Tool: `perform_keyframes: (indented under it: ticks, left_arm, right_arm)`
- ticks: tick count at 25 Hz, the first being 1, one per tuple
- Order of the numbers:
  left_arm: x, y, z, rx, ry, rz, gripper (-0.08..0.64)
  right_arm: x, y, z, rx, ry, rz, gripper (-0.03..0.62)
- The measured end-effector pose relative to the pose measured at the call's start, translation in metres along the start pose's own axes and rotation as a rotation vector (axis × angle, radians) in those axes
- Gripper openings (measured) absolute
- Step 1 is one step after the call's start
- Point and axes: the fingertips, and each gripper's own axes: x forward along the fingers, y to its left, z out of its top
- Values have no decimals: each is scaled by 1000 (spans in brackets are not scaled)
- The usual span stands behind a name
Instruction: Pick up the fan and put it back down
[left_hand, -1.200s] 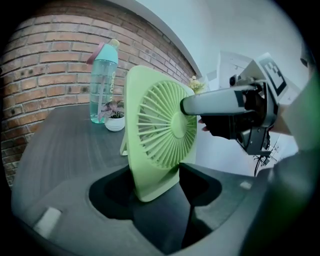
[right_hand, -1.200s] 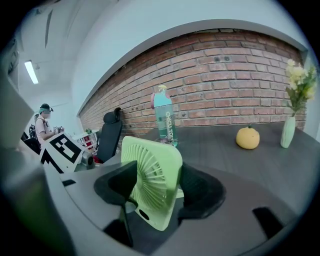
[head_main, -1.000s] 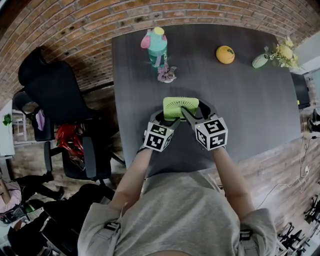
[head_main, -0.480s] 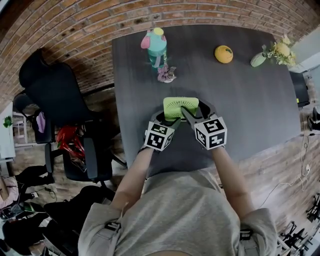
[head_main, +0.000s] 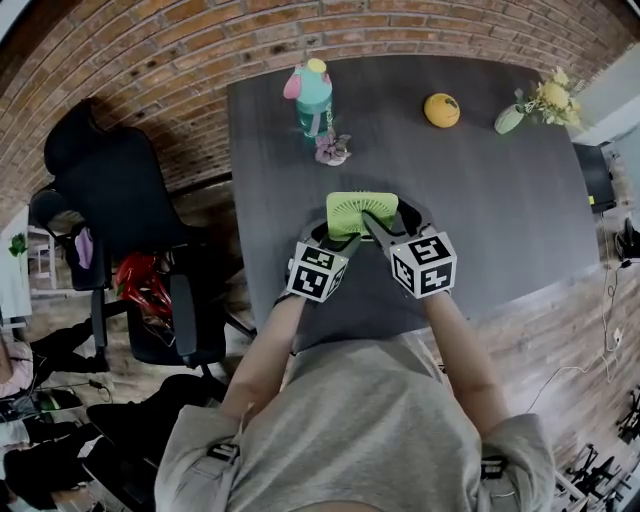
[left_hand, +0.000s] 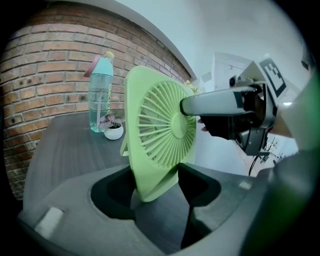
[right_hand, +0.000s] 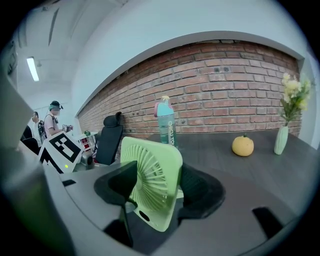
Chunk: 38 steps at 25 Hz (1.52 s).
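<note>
Unmoved since earlier, green fan (head_main: 361, 214) pinched between left claw (left_hand: 157, 182) and right claw (right_hand: 157, 187), vase (head_main: 507, 120) holding flowers (head_main: 552, 98)

We see a matt green plastic fan (head_main: 361, 212), a dark wood-grain table (head_main: 500, 200) and a rough brick wall (head_main: 150, 55).
</note>
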Motion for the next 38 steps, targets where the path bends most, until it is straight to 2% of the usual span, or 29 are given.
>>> perform_keyframes:
  ticks: [16, 38]
  left_arm:
    - [-14, -16, 24, 43, -28, 33, 265]
    - [67, -102, 80, 29, -37, 124, 264]
  right_arm:
    - [-28, -1, 21, -31, -49, 10, 261]
    - [-85, -116, 20, -70, -48, 90, 261]
